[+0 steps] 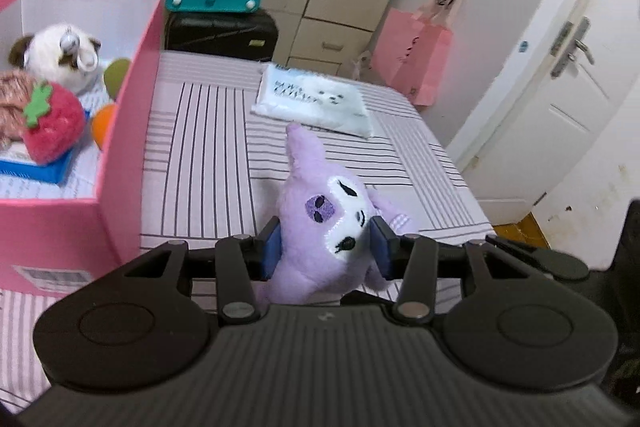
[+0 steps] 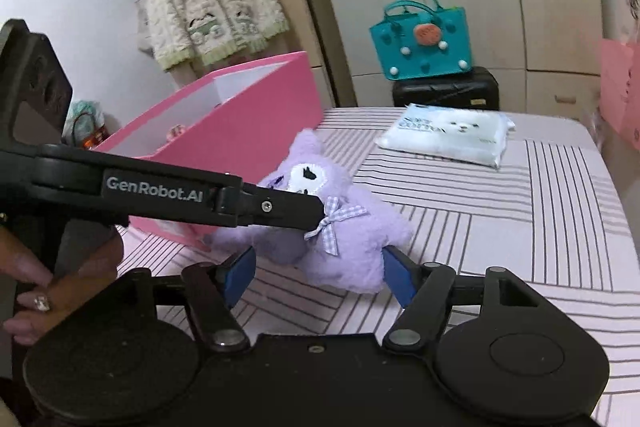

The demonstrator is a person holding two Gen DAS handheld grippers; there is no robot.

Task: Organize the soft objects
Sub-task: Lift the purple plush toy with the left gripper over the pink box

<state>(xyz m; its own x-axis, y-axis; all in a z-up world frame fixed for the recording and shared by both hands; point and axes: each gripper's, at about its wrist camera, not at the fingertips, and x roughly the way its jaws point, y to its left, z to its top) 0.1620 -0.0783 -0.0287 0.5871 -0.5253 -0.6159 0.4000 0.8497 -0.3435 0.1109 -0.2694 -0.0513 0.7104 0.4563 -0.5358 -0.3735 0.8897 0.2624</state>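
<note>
We have the small lilac plush doll with a white embroidered face and a checked bow pinched in the left tool, whose blue pads press into both sides of its head; the fleece bulges around them, so the grip is firm. In the right wrist view the doll's body hangs just above the pink-and-grey striped bed sheet, close beside the pink cardboard storage box.

The right tool stands wide open. Its blue pads sit either side of the doll's lower body; the right-hand pad is at the fleece, the other is clear of it, and nothing is gripped.

We judge the doll light, squashy and not fragile, with a pile that should not slip between the pads. Holding it by the stuffed head or torso seems soundest; the thin ear and the bow would likely stretch or pull free. The box already holds a red plush strawberry and a white-and-brown plush dog, leaving room near its right wall.
</note>
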